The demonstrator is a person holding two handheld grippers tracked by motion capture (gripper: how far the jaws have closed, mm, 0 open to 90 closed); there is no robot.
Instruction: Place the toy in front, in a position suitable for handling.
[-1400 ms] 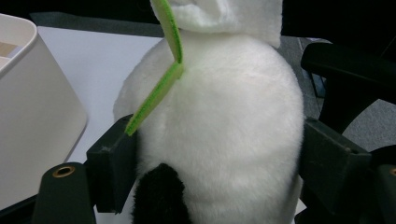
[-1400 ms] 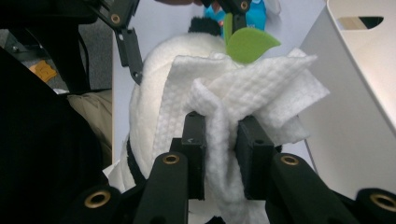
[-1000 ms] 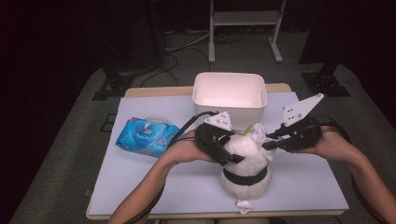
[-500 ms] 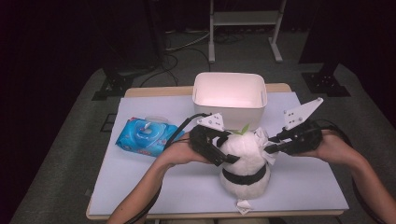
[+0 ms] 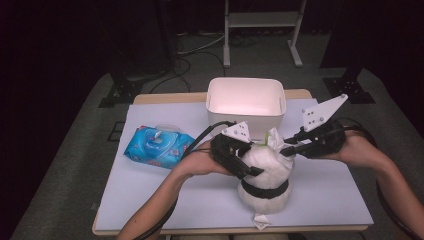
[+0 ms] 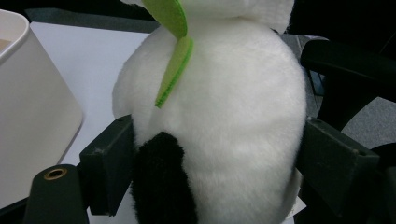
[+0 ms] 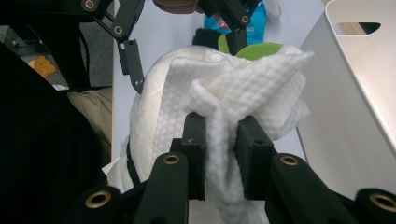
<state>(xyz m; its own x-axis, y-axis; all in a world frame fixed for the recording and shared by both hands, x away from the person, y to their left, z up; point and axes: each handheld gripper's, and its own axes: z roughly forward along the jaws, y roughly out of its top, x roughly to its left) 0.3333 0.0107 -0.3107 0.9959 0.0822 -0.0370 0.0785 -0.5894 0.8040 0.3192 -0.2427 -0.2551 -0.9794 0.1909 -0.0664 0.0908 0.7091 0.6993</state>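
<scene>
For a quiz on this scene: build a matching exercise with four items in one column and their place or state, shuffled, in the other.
1. plush toy
2. white wipe
3. white bin
4. blue wipes pack

a. lies on the table's left
b. pinched by the right gripper
c. stands behind the toy
d. clasped by the left gripper

Pairs: 1-d, 2-b, 3-c, 4-a

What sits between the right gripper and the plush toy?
A white wipe. The right gripper pinches it and presses it against the plush toy, which the left gripper clamps by the body. Nothing else visible intervenes.
</scene>
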